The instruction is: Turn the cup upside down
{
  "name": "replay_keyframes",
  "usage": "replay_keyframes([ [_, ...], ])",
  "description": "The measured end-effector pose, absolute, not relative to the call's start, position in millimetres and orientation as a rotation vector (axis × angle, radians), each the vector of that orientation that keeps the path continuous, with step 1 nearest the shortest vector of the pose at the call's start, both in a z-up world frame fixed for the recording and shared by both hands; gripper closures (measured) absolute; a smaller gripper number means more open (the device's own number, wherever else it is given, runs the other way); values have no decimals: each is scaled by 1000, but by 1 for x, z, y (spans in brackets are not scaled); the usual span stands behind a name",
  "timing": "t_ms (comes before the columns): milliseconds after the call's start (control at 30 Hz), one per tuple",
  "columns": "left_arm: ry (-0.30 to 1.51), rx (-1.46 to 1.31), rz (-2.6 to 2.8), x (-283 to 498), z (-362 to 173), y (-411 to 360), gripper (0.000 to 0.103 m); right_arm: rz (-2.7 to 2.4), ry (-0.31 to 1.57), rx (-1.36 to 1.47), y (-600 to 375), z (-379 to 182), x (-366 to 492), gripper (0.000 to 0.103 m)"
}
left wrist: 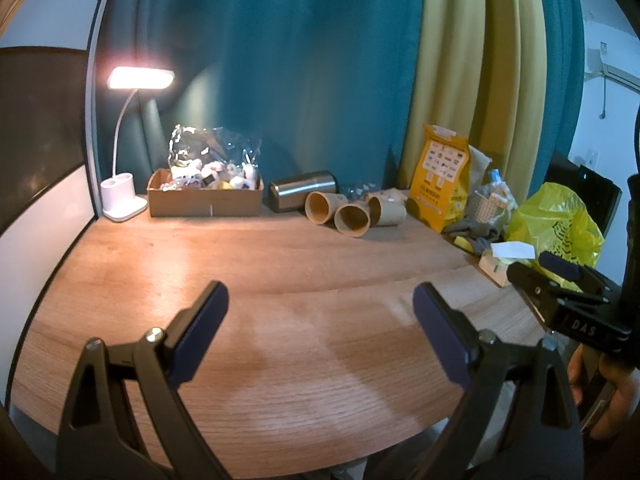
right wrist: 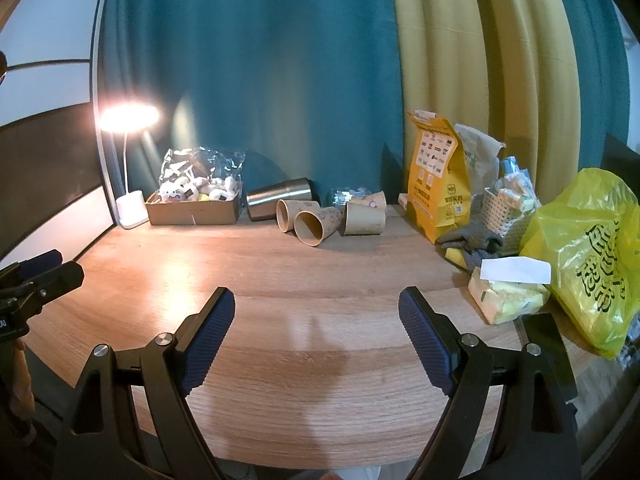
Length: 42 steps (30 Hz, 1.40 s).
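Observation:
Three brown paper cups lie on their sides at the back of the wooden table (left wrist: pixel 280 320): a left cup (left wrist: pixel 322 207), a middle cup (left wrist: pixel 353 220) and a right cup (left wrist: pixel 387 210). They also show in the right wrist view: left cup (right wrist: pixel 294 213), middle cup (right wrist: pixel 316 226), right cup (right wrist: pixel 363 218). My left gripper (left wrist: pixel 320 312) is open and empty, well in front of the cups. My right gripper (right wrist: pixel 316 312) is open and empty too. The right gripper's fingers (left wrist: pixel 560 276) show at the right edge of the left wrist view.
A steel tumbler (left wrist: pixel 302 190) lies behind the cups. A cardboard box of small toys (left wrist: pixel 206 196) and a lit desk lamp (left wrist: pixel 124 200) stand at back left. A yellow paper bag (left wrist: pixel 440 184), white basket (right wrist: pixel 506 216), tissue pack (right wrist: pixel 506 296) and yellow plastic bag (right wrist: pixel 588 248) crowd the right.

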<state>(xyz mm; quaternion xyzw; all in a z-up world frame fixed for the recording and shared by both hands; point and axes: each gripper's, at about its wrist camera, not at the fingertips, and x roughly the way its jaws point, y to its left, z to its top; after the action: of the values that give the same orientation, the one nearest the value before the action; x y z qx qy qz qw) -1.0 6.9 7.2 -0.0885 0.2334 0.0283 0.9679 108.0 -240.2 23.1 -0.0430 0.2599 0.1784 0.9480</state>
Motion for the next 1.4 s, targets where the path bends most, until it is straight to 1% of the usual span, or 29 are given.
replay_keyframes([
  [700,463,-192,65,-4,7,9,8,363,529,-88,-239,23,109,16],
  [1400,492,-195,66,10,1,9,8,364,536,-86,-235,22,113,16],
])
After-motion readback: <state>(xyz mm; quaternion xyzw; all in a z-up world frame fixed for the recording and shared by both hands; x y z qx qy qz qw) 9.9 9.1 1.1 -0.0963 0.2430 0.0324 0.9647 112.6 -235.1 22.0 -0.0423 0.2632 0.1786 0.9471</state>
